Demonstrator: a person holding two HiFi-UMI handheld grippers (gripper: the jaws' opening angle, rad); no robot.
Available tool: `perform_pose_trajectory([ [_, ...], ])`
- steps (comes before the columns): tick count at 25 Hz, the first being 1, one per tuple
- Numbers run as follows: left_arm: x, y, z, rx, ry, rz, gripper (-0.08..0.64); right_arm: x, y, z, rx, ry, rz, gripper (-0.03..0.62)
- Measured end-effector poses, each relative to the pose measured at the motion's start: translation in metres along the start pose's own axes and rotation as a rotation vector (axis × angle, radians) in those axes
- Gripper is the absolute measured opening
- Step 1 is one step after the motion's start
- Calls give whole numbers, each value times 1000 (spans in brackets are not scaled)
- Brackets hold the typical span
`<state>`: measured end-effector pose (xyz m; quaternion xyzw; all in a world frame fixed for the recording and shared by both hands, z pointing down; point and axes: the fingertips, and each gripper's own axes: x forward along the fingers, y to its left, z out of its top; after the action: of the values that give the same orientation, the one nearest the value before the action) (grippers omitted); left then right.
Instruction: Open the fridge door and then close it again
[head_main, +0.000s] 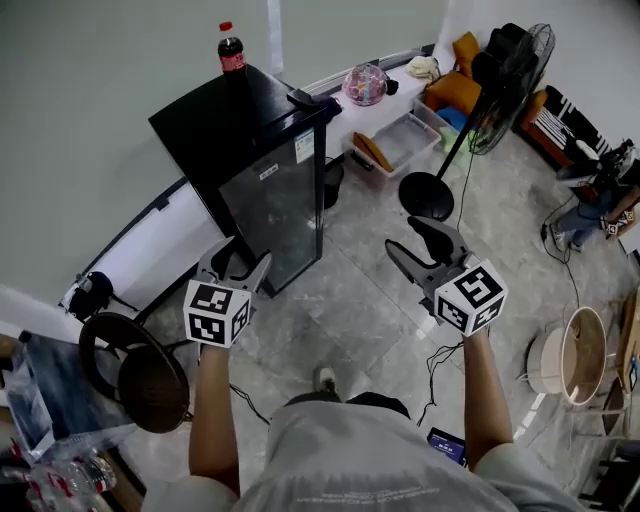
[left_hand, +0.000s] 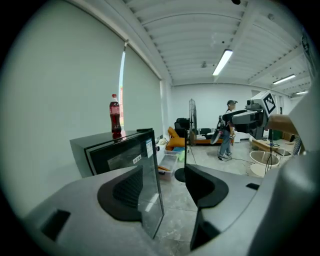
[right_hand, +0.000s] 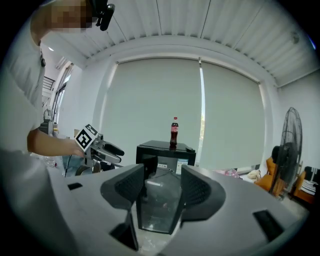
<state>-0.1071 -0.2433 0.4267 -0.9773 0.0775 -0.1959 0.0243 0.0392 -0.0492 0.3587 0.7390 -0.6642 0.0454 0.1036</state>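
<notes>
A small black fridge (head_main: 262, 150) with a dark glass door (head_main: 275, 212) stands against the wall, and its door looks closed in the head view. A cola bottle (head_main: 231, 48) stands on top of it. My left gripper (head_main: 238, 255) hovers just in front of the door's lower part, open and empty. My right gripper (head_main: 402, 236) is held to the right over the floor, also open with nothing between its fingers. The left gripper view shows the left gripper (left_hand: 162, 187) framing the door's edge (left_hand: 150, 195). In the right gripper view the fridge (right_hand: 167, 150) lies beyond the right gripper (right_hand: 162, 187).
A standing fan (head_main: 505, 65) with a round base (head_main: 426, 195) is right of the fridge, beside a clear plastic bin (head_main: 400, 140). A dark round chair (head_main: 135, 365) sits at the left, and a white bucket (head_main: 575, 355) and floor cables at the right. A person (head_main: 595, 205) stands far right.
</notes>
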Motion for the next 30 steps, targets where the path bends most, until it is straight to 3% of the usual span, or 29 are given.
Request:
perform_pose_trajectory([
  [8,20,59,-16,-90,38,133,245,111,-26,28,-183,18,170,225],
  [15,38,111,-46,-240,93,304,245,231,-36,36,-349,64,427,225],
  [20,52,141,-64,-300,116,405,245,294,-32,47,-500,78,578,225],
  [26,82,166,-101,-366,185,396,245,353,-18,44,-767,120,718,225],
  [30,101,171,-131,-408,242,383,245,372,-9,30,-863,167,835,225],
])
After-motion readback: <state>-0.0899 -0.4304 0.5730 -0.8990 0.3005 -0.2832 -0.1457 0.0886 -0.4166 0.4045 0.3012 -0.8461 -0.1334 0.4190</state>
